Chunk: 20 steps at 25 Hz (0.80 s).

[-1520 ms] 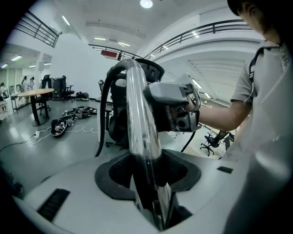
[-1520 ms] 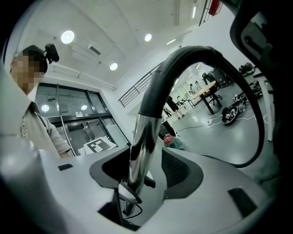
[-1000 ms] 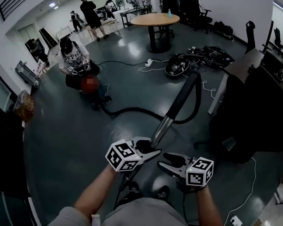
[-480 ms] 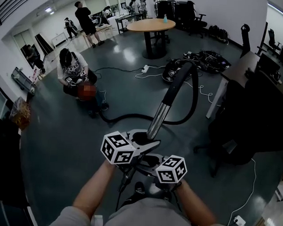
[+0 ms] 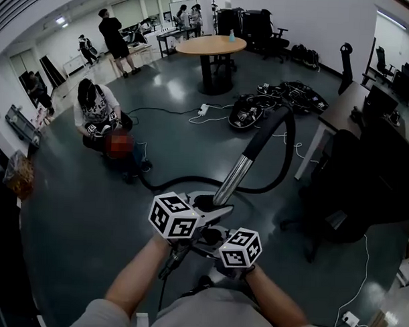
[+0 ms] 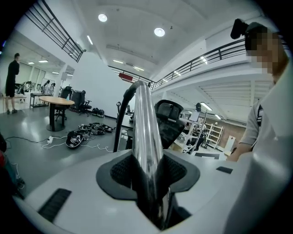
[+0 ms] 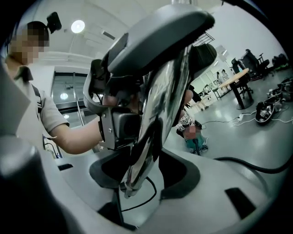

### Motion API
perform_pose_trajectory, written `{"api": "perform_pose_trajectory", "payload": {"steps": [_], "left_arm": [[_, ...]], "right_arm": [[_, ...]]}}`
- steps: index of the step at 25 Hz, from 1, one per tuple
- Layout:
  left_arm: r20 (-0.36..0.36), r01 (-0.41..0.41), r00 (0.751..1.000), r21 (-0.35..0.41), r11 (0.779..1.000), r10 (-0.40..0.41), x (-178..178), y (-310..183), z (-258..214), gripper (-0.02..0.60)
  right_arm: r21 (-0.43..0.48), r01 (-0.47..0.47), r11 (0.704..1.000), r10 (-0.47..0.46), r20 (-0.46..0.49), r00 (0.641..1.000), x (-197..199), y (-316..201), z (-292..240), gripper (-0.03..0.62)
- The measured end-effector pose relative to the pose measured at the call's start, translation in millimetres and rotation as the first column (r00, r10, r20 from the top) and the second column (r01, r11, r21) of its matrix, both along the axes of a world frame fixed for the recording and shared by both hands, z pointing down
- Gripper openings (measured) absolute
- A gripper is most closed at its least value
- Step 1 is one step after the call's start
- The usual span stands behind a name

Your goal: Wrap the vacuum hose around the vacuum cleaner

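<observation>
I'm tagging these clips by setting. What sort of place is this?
Most likely an open-plan office or lab workspace: a round wooden table, black office chairs behind it, and a power strip with loose cables on a glossy grey floor.

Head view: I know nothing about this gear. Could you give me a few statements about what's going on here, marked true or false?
1. The left tongs are clamped on the chrome tube. True.
2. The black hose is wound around the vacuum cleaner. False: it arcs away from the tube and trails loose over the floor.
3. The round table lies tipped over. False: it stands upright.
4. A person crouches on the floor. True.
</observation>
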<state>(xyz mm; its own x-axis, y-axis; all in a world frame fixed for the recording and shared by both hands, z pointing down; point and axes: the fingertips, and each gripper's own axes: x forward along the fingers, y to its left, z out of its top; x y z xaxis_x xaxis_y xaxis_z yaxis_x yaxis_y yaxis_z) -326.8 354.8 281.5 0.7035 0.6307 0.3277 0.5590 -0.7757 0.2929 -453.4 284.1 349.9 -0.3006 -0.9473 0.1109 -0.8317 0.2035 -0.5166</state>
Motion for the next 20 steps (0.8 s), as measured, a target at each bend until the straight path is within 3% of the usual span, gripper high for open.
{"api": "perform_pose_trajectory", "payload": {"steps": [3, 7, 10, 16, 20], "left_arm": [[-0.002, -0.025, 1.0, 0.013, 1.0, 0.025, -3.2, -21.4, 0.3, 0.161], [0.021, -0.06, 0.998, 0.057, 0.997, 0.059, -13.0, -43.3, 14.1, 0.163], [0.02, -0.085, 0.996, 0.046, 0.995, 0.084, -18.4, -53.9, 16.8, 0.163], [0.016, -0.146, 0.989, 0.01, 0.989, 0.145, -11.1, -46.4, 32.4, 0.164], [0.025, -0.209, 0.978, 0.028, 0.978, 0.208, -4.2, -22.6, 39.0, 0.166]], "right_arm": [[-0.013, -0.005, 1.0, 0.005, 0.011, 1.0, -1.0, -23.7, 1.1, 0.195], [-0.128, -0.006, 0.992, 0.003, -0.026, 1.0, -8.4, -43.8, 18.9, 0.192], [-0.2, -0.047, 0.979, 0.03, -0.088, 0.996, -8.5, -50.1, 29.1, 0.192], [-0.315, -0.136, 0.939, 0.066, -0.224, 0.972, 10.1, -31.4, 57.7, 0.192], [-0.382, -0.172, 0.908, 0.046, -0.316, 0.948, 20.2, -4.0, 68.1, 0.195]]}}
